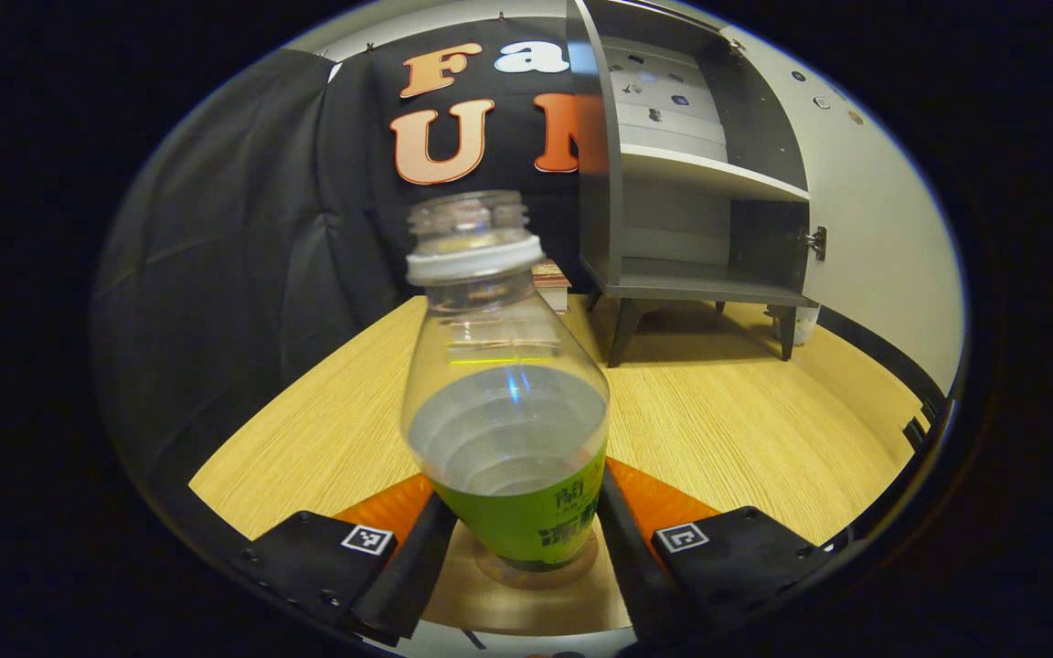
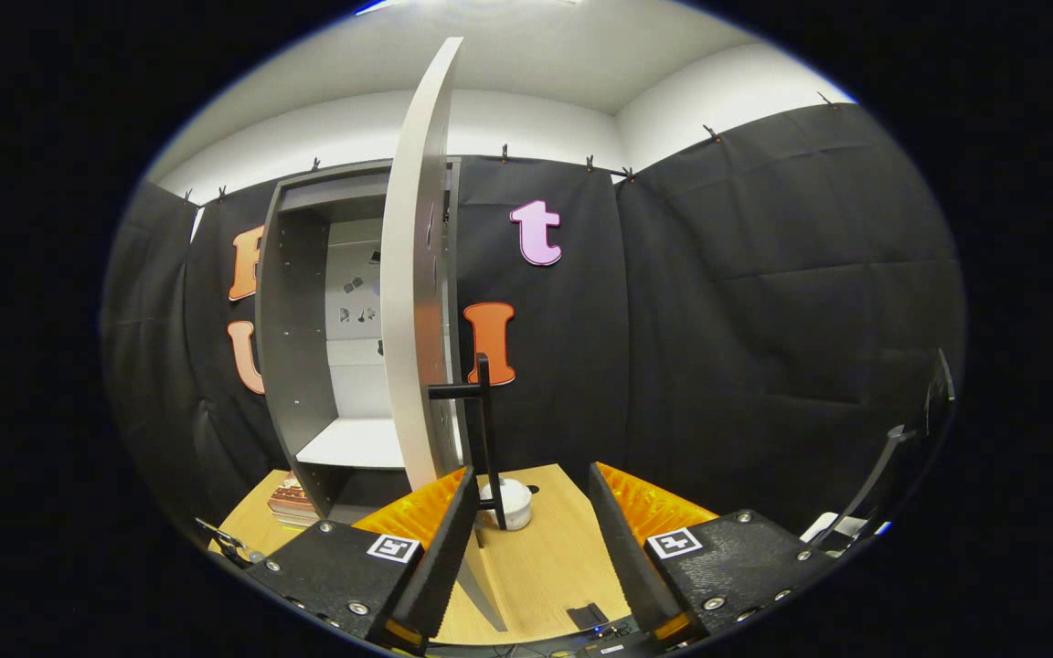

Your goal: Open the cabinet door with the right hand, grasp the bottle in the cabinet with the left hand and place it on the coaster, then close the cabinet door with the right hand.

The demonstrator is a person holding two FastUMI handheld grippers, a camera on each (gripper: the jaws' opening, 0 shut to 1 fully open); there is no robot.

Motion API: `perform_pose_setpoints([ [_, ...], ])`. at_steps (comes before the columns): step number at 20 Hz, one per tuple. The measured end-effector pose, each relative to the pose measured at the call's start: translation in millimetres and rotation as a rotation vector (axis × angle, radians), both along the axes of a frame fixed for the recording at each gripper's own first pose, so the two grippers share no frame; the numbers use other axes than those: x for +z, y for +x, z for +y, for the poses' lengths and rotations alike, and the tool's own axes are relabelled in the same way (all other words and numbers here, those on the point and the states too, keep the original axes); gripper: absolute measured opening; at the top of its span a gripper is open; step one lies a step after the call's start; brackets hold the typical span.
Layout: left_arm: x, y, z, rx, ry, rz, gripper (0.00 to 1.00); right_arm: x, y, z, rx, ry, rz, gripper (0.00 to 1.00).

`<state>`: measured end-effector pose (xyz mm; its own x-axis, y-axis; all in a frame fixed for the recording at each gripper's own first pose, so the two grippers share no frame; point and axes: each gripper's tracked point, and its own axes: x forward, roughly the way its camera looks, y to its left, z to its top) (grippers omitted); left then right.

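Between the left gripper's (image 1: 515, 539) fingers: bottle (image 1: 508, 402), squeezed low at its label, standing on the coaster (image 1: 536, 574). Looks light, thin, smooth, tippy; better held low. Just beyond the right gripper's (image 2: 526, 539) spread, empty fingers: door (image 2: 417, 320) handle (image 2: 483, 429).

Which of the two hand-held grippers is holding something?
The left hand-held gripper: its fingers press on the bottle over the coaster. The right hand-held gripper is open, empty.

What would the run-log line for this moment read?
bottle: on coaster, between left gripper fingers | cabinet door: open | right gripper: open by door handle
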<state>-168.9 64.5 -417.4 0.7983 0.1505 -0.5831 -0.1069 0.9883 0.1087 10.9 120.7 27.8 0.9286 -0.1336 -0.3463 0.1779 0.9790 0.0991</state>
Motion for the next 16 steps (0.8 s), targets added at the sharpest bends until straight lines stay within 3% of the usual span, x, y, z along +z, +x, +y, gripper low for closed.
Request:
perform_pose_setpoints([
  [3,9.6,3.4,-2.4,0.005,-0.001,0.008,0.97,0.8,1.4,-3.9,-0.001,-0.009,-0.011,0.76],
  [16,124.2,48.1,-55.4,-0.088,0.027,-0.131,0.97,-6.2,27.7,-35.8,0.034,-0.018,-0.086,0.76],
])
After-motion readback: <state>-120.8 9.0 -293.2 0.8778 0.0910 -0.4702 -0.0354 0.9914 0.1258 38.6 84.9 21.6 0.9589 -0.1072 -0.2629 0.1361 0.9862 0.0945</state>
